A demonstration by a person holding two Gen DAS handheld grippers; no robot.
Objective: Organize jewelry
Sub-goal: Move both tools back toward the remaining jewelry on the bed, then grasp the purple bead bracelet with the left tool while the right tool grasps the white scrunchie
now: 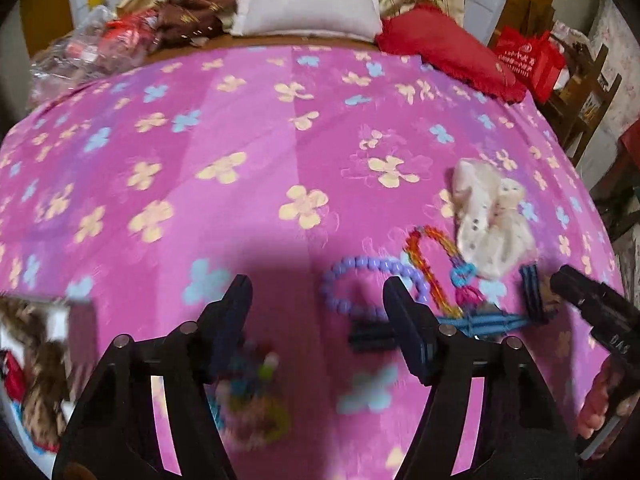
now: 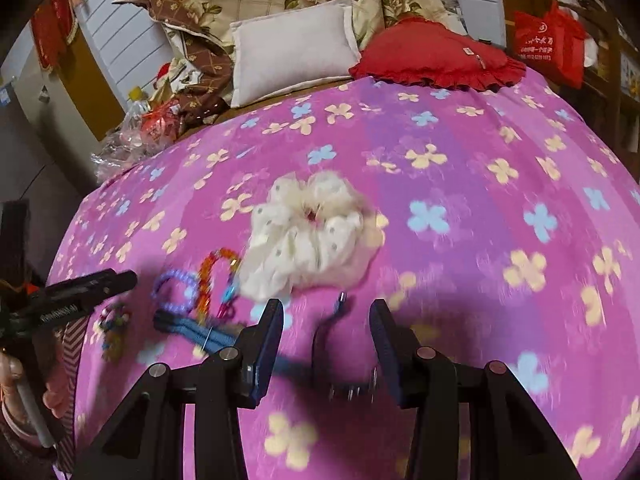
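Presently, the bed [image 1: 248, 128], under its pink flowered sheet, carries every item. Largest is the cream scrunchie [image 2: 308, 228]; just beside it lie the purple bead bracelet [image 1: 360, 284] and the orange bead bracelet [image 1: 424, 256], overlapping, with blue hair clips [image 1: 480, 322] touching them. A small blurred multicoloured piece [image 1: 256, 384] lies under my left tongs [image 1: 316, 292], which stand released with nothing between them. My right tongs [image 2: 326, 316] are also apart and empty; a dark clip [image 2: 344, 364] lies between them, not pressed. My judgement: slow down, centre the fingers over one piece, then close; tangled bracelets may drag along.
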